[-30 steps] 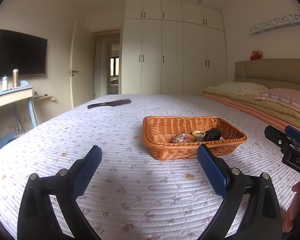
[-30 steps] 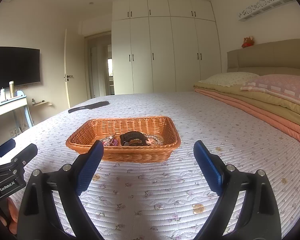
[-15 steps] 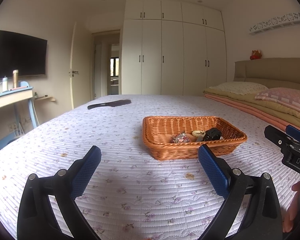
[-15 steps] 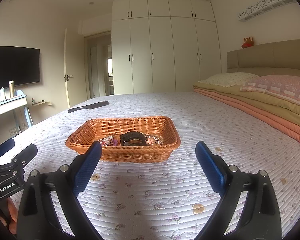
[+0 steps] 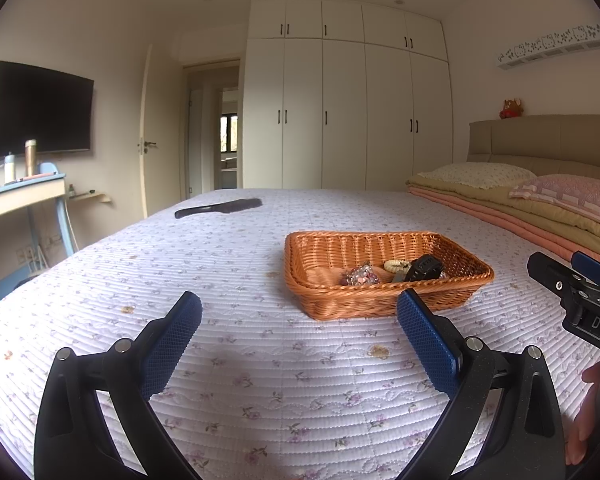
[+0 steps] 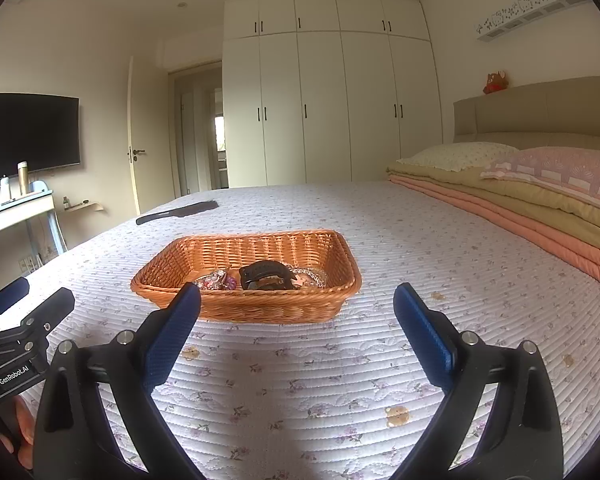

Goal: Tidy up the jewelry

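An orange wicker basket (image 5: 380, 296) sits on the flowered bedspread; it also shows in the right wrist view (image 6: 260, 304). Inside lie a black watch (image 6: 266, 274), a sparkly pink bead piece (image 5: 360, 276), a cream bracelet (image 5: 396, 266) and a silver chain (image 6: 312, 276). My left gripper (image 5: 298, 320) is open and empty, short of the basket, which lies ahead to its right. My right gripper (image 6: 296, 312) is open and empty, the basket just beyond its left finger. Each gripper shows at the edge of the other's view.
A black comb-like object (image 5: 220, 207) lies far back on the bedspread (image 5: 180, 264). Folded blankets and pillows (image 6: 540, 184) are stacked on the right. A desk with bottles (image 5: 20, 188) and a TV stand left. White wardrobes line the back wall.
Both grippers have sunk very slightly in view; otherwise nothing has moved. Both stay open.
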Tool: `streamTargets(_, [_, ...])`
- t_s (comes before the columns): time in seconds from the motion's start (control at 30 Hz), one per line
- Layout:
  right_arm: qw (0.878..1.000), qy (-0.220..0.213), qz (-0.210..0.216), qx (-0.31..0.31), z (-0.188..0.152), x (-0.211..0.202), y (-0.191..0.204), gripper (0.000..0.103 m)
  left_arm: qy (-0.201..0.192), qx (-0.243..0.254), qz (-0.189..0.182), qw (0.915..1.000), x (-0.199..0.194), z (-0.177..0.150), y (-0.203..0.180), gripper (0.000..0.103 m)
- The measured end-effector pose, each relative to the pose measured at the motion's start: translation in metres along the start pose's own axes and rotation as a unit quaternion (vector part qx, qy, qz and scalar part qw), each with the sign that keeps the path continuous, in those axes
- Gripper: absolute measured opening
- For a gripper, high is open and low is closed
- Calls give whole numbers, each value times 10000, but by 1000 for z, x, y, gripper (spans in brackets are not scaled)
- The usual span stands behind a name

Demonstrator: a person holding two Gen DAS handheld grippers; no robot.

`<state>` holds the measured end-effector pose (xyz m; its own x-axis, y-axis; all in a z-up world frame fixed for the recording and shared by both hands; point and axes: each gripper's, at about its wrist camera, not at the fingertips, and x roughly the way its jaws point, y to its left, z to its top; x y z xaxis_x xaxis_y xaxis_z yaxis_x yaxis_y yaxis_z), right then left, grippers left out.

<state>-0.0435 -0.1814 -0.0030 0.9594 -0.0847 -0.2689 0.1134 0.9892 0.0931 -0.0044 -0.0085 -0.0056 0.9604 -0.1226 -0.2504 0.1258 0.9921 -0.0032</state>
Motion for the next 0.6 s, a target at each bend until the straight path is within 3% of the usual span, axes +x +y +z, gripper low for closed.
streamTargets(0.6, [10000,29,6,-2,-1,2,1,93,8,18,-5,10000,1,-1,0,95])
